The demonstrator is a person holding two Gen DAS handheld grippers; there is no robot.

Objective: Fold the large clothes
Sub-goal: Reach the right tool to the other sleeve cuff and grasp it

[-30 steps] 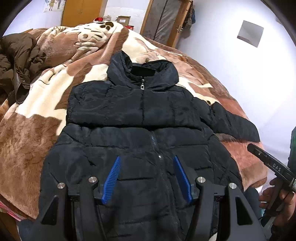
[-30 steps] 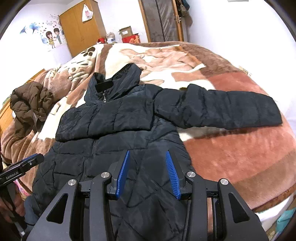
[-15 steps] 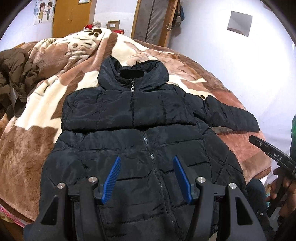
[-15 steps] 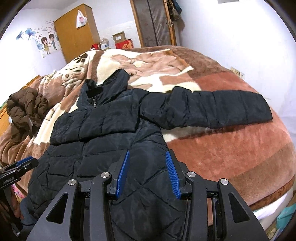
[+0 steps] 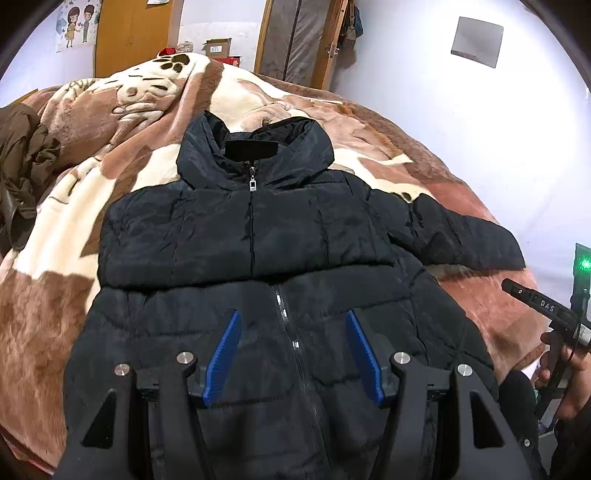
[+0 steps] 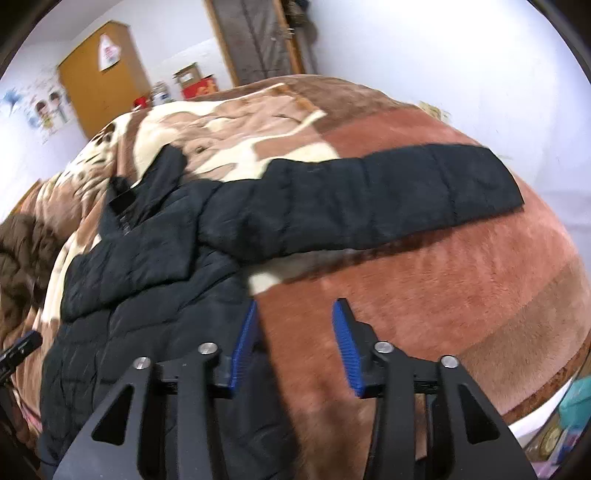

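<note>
A black hooded puffer jacket (image 5: 258,236) lies face up and zipped on a brown and cream blanket (image 5: 110,122). Its right sleeve (image 6: 369,199) stretches out flat to the side. My left gripper (image 5: 293,332) is open and empty, above the jacket's lower front near the zip. My right gripper (image 6: 293,325) is open and empty, above the blanket (image 6: 443,280) just beside the jacket's right hem, below the outstretched sleeve. The right gripper also shows in the left wrist view (image 5: 535,302), held in a hand at the bed's right side.
A brown jacket (image 5: 22,162) is heaped at the bed's left side. A wooden wardrobe (image 5: 133,33), boxes (image 5: 218,48) and a door (image 5: 299,40) stand beyond the bed. White wall lies to the right. The bed edge (image 6: 546,387) is close at right.
The right gripper has swung right, from over the jacket's hem to over the blanket beside it, with motion blur. The left gripper has shifted slightly, now centred on the zip. Both stay open.
</note>
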